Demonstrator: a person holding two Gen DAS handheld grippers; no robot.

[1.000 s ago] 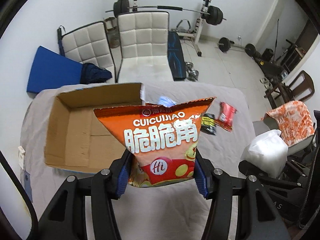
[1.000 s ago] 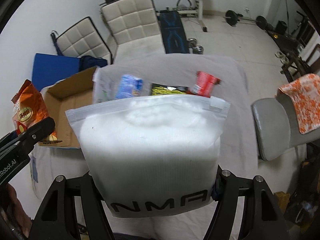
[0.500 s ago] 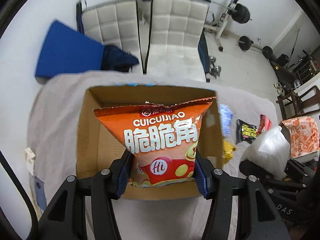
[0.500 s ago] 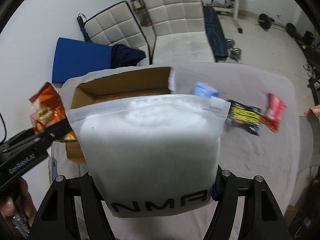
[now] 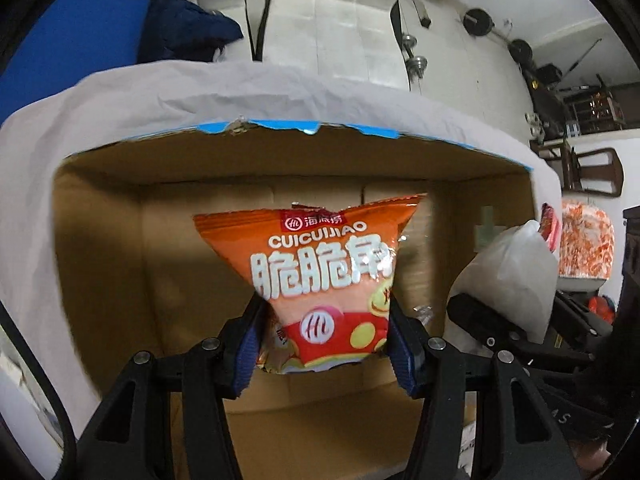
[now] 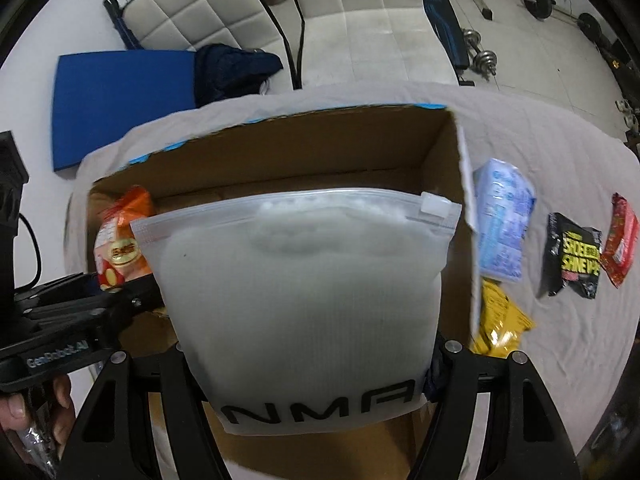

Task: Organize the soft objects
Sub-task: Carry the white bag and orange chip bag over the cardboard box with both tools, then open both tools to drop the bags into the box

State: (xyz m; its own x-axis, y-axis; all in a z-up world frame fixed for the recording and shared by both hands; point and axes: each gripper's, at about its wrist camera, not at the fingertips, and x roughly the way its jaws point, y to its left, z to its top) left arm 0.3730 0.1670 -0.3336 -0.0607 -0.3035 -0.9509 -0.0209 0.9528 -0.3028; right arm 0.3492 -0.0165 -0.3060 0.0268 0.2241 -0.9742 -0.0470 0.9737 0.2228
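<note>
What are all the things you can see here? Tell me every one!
chip bag: 1, orange, held over the box
zip bag: 1, frosted white, held over the box
box: 1, brown cardboard, open, on the table
table cloth: 1, pale grey, over the table
snack packets: 4, blue, yellow, black, red, right of the box
chairs: 2, white, behind the table
mat: 1, blue, floor
left gripper: 1, black, blue fingers
right gripper: 1, black
</note>
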